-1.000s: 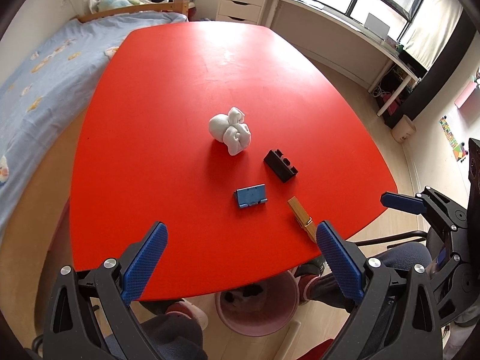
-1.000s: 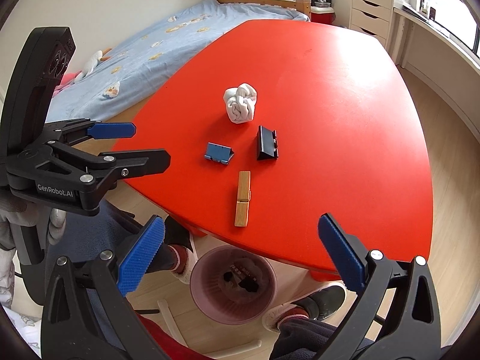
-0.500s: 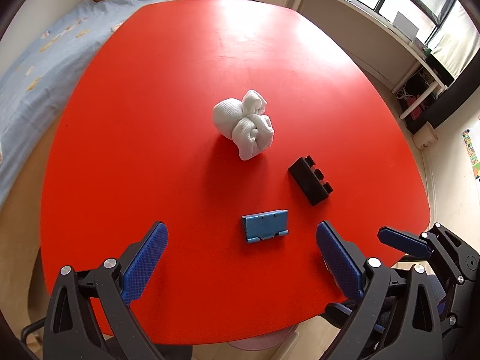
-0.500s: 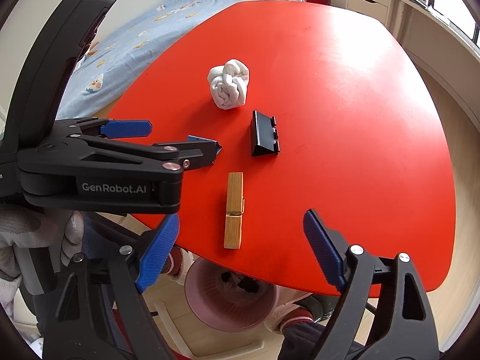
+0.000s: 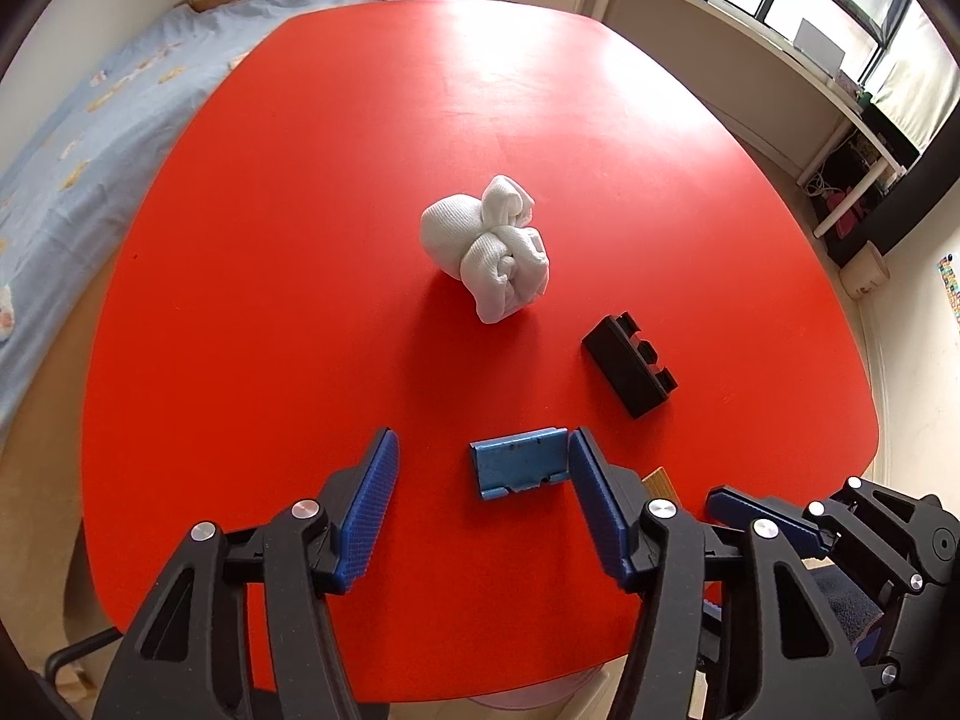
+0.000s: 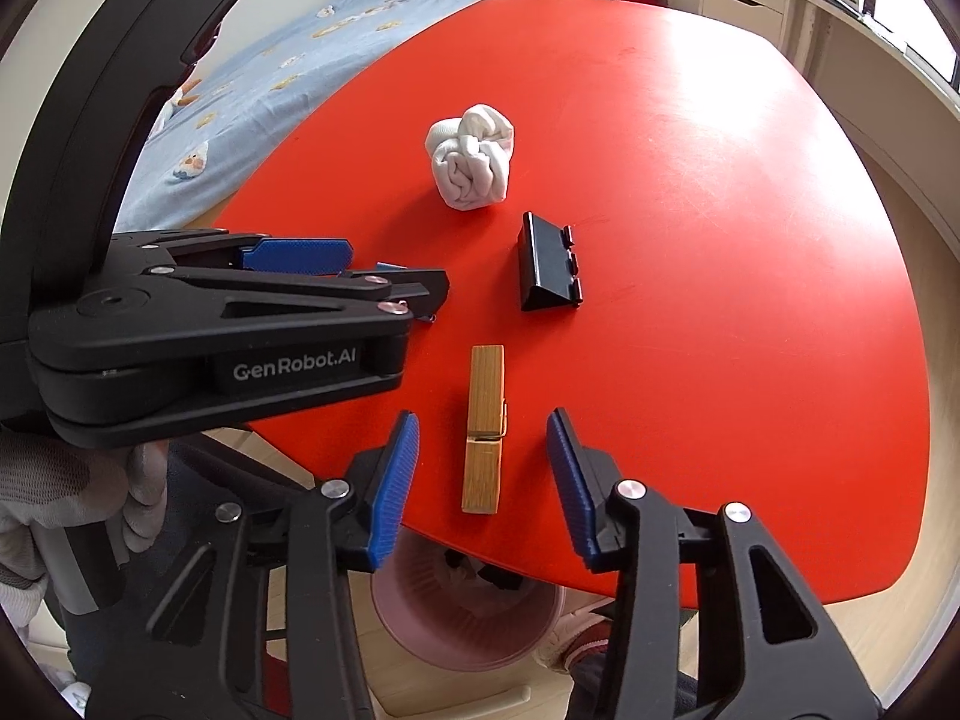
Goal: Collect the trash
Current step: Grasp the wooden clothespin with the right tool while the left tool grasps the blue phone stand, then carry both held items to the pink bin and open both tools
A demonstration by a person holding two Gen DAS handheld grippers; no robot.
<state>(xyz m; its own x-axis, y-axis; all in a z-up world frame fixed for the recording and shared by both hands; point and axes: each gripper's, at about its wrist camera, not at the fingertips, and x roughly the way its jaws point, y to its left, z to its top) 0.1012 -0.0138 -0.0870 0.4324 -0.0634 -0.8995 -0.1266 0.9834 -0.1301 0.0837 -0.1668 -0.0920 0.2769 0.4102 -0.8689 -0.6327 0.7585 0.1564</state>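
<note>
Jaws first: our left gripper (image 5: 480,504) has just been closing and now stands about half open, w/ the blue clip (image 5: 519,463) between the pads. The right pad looks to touch the clip's right end; the left pad stands clear, so no grip yet. The clip's long axis runs across the gap, pad to pad, so we judge the squeeze lands on its short ends.

Our right gripper (image 6: 483,474) has just been closing too, pads apart either side of the wooden peg (image 6: 483,429), neither touching. The peg's long axis runs fwd along the fingers, so the pads meet its long sides.

Further out on the red table (image 5: 300,240): black holder (image 5: 630,366), then white sock ball (image 5: 486,255). Under the near edge, the pink bin (image 6: 468,618).
</note>
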